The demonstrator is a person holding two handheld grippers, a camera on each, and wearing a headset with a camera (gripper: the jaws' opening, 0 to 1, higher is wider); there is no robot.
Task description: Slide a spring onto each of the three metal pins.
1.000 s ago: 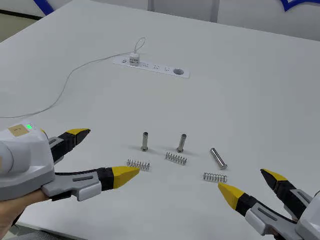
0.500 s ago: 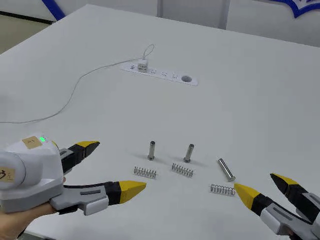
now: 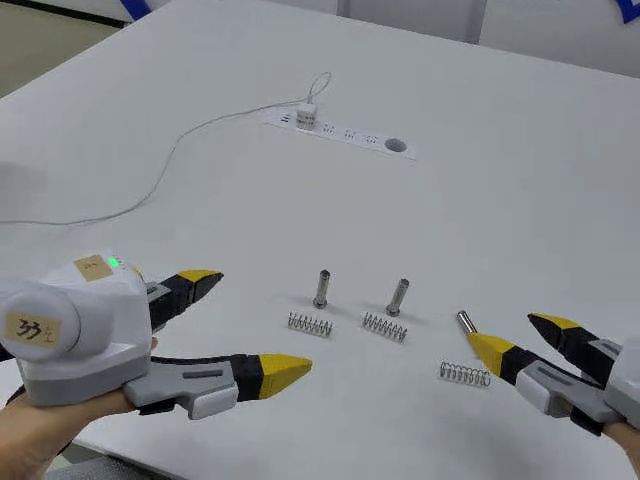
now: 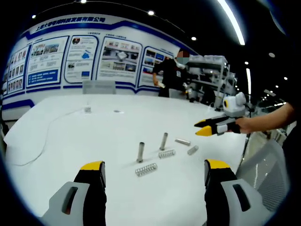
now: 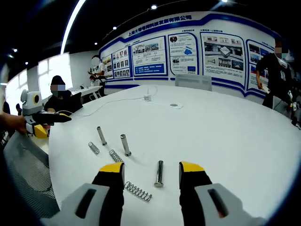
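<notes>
Three coiled steel springs (image 3: pixel 309 324) beside short silver metal pins (image 3: pixel 322 288), between left gripper (image 3: pixel 260 322) and right gripper (image 3: pixel 503 331), both spread wide, empty

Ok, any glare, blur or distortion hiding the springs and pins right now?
Head view: even light, soft shadows and no glare, with the springs and upright pins sharp on the white table. Left gripper view: fisheye curve and a dim room behind, parts small but clear. Right gripper view: same curve, lying pin crisp just ahead of the jaws.
</notes>
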